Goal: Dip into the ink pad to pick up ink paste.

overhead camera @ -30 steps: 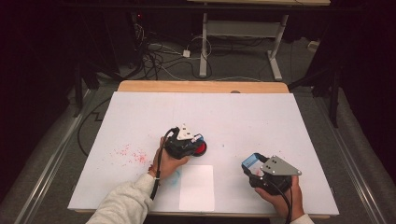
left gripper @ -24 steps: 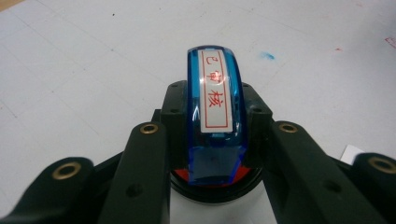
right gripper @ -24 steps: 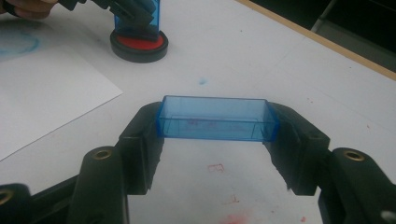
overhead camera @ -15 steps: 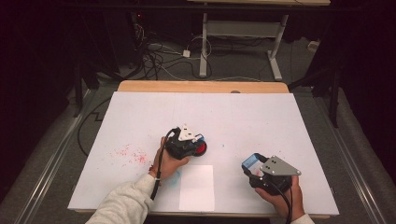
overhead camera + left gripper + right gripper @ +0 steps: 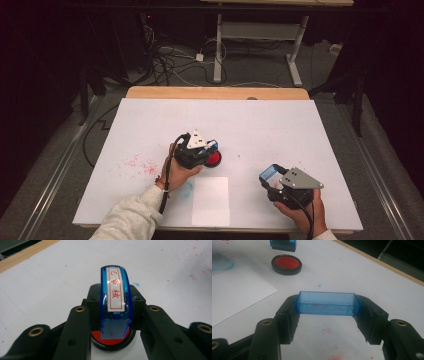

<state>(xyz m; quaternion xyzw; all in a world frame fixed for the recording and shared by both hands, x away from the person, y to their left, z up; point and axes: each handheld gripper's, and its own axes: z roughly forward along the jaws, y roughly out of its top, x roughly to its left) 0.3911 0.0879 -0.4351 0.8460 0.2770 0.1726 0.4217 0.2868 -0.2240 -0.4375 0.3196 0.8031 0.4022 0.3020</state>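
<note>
The left gripper [image 5: 204, 150] is held near the middle of the white table [image 5: 260, 125], its jaws closed tight on a blue translucent stamp [image 5: 115, 298]. In the left gripper view the stamp is seen clamped by its two sides, its curved top turned toward the camera and bearing a white label with red characters. Directly under the stamp a round red ink pad [image 5: 113, 338] in a black rim is seen; whether the stamp's face touches the pad cannot be told, since the contact is hidden by the stamp body and the jaws. In the high view the left hand [image 5: 179, 172] is wrapped around the gripper's rear, the forearm in a grey sleeve [image 5: 131, 217] reaching up from the bottom edge, and the pad is half covered by the gripper.

The right gripper [image 5: 327, 307] is held low near the table's front right corner, its jaws closed on the two short ends of a blue translucent cap [image 5: 328, 303], an open rectangular box held level above the surface. The right hand [image 5: 300, 212] is cut off by the bottom edge of the high view.

A white sheet of paper [image 5: 211, 201] lies between the two hands at the front edge. Red ink specks [image 5: 137, 165] are scattered on the table left of the left hand, and a faint blue smear [image 5: 187, 188] is partly hidden beside the wrist.
</note>
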